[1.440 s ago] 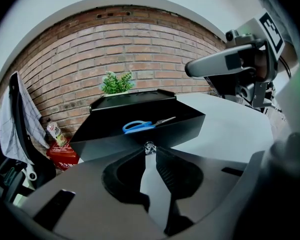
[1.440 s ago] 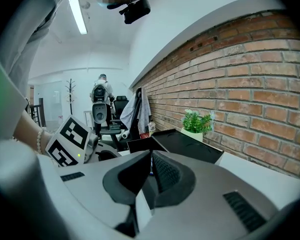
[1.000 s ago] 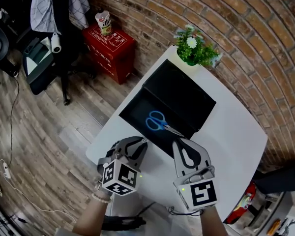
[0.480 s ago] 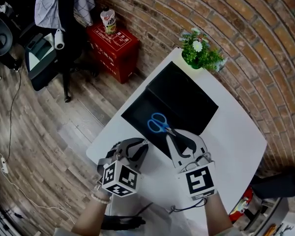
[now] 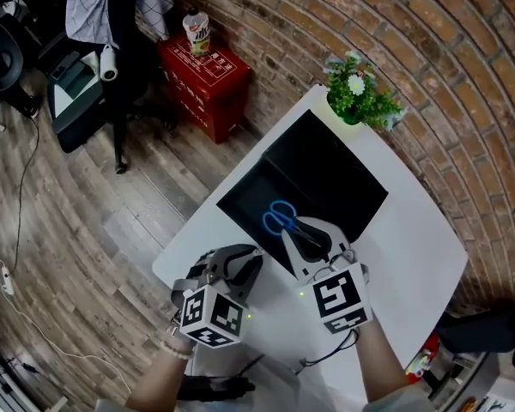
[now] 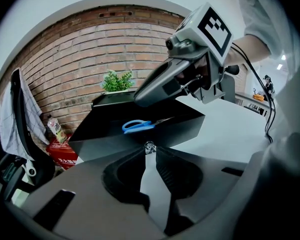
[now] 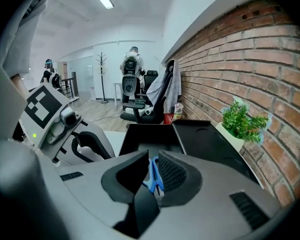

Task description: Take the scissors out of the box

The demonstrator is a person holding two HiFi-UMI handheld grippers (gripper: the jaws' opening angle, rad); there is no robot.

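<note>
Your right gripper has pushed forward over the near wall of the open black box on the white tabletop. Its fingers now stand apart around the blue-handled scissors, which lie on the box floor, unclamped. Your left gripper waits just near-left of the box, fingers together, empty. Closing on the scissors looks next.

Two grey handheld tools, left gripper, right gripper, black ribbed pads lining the jaws, white cubes with black square markers behind the jaws, thin black cable behind the right one
</note>
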